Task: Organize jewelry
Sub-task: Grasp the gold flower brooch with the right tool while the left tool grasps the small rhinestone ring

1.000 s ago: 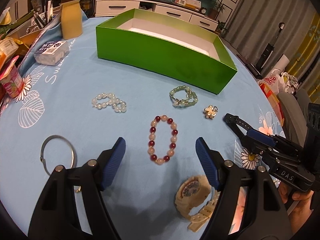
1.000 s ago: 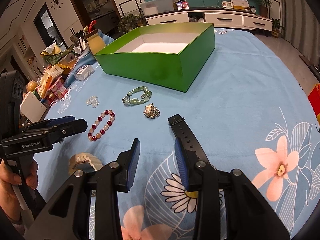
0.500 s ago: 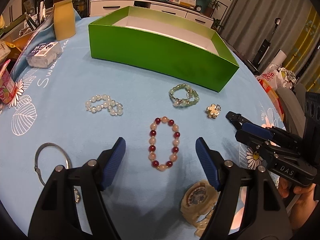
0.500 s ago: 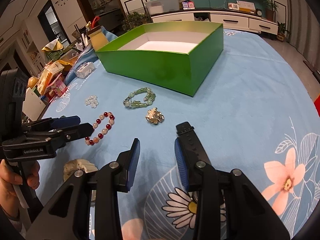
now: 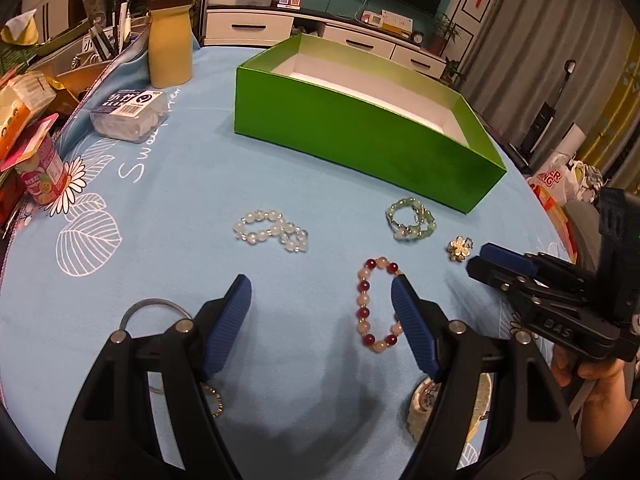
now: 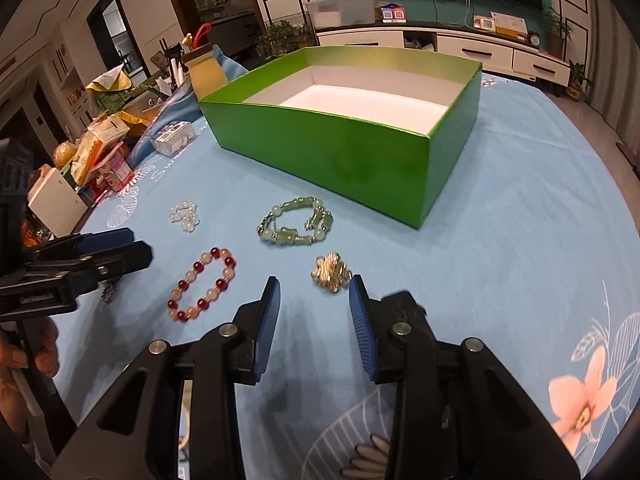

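So both tongs are empty right now. The left gripper [image 5: 320,322] is spread wide over the blue tablecloth [image 5: 168,200], and the red and cream bead bracelet [image 5: 376,306] sits just inside its right-hand pad, nearly touching it. The right gripper [image 6: 314,322] is open narrower, with the little gold flower brooch [image 6: 331,272] just ahead of its tips, a bit toward the right pad. The green box [image 6: 344,160] is further out in front of both, open and looking empty. The jade bracelet [image 6: 296,226] is between the brooch and the box, and the clear bead bracelet [image 5: 272,232] is ahead of the left tongs. My worry: the bracelet is off-centre, so closing now could just shove it sideways or pinch one bead and let it swing and drop. The brooch is flat and shiny, so the pads could skate over it. The two tongs are also close together, so they could bump.
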A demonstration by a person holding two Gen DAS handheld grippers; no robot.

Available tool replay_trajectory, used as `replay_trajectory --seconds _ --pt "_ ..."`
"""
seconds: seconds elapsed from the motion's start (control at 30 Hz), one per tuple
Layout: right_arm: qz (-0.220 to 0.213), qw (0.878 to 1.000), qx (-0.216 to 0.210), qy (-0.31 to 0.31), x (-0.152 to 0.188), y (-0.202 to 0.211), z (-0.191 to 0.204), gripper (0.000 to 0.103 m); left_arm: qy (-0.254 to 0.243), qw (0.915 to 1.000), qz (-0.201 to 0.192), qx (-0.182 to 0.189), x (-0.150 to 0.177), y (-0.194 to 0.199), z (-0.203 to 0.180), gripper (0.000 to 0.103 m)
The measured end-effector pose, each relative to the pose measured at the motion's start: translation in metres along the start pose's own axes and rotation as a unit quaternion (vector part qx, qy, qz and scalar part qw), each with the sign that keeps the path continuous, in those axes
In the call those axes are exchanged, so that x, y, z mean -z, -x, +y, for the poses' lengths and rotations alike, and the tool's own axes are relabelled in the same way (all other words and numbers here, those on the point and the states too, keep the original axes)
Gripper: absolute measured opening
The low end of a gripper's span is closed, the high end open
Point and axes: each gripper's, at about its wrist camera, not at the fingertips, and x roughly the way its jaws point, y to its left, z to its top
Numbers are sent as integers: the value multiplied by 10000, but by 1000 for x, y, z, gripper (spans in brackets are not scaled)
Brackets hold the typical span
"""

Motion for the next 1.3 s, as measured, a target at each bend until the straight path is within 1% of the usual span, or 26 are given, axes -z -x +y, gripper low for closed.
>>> replay_trajectory --seconds 0.13,0.27,0.3,0.33,0.37,0.43,0.53,0.63,0.7,0.8,0.87,0.97,1.03,1.1,1.17,1.23,1.3 --pt "71 9999 130 67 -7 -12 0 36 56 10000 -45 10 -2 5 5 74" --pt "169 9995 222 113 -9 -24 0 36 296 9995 -109 65 -5 13 19 74" --pt "131 9995 253 153 -9 -24 1 31 342 9993 -128 64 -6 15 22 74" --pt "118 9992 309 226 -8 -25 2 24 398 9991 -160 44 -6 19 26 74" --pt "106 9990 340 265 -8 -25 3 23 436 9989 -182 25 -7 21 29 74" --pt "30 9994 265 232 -8 -22 2 19 531 9984 -217 -1 -8 26 36 74" --pt "-87 9998 155 107 -10 -12 -1 19 770 9967 -259 -65 -4 36 52 74" --pt "-196 9998 47 70 -10 0 -1 19 867 9957 -243 -196 4 43 62 74" --pt "-237 9997 -36 56 -9 7 1 19 852 9959 -217 -203 9 46 63 74" --pt "-265 9996 -113 41 -6 15 2 19 670 9971 -158 -337 20 52 56 73" --pt "-275 9995 -159 26 -3 19 3 19 596 9971 -83 -470 30 54 51 70" --pt "-282 9994 -216 8 0 24 5 19 634 9964 57 -565 43 52 48 67" --pt "-288 9993 -245 -8 0 26 7 19 596 9957 127 -703 52 49 44 63" --pt "-293 9992 -287 -30 1 27 8 20 615 9954 162 -720 56 45 43 63" --pt "-312 9991 -296 -16 1 30 10 19 674 9948 186 -747 58 39 44 59" --pt "-338 9990 -308 -5 1 33 11 20 614 9937 176 -919 59 32 42 46" --pt "-362 9989 -302 4 1 36 11 19 459 9931 90 -1075 61 29 38 40"
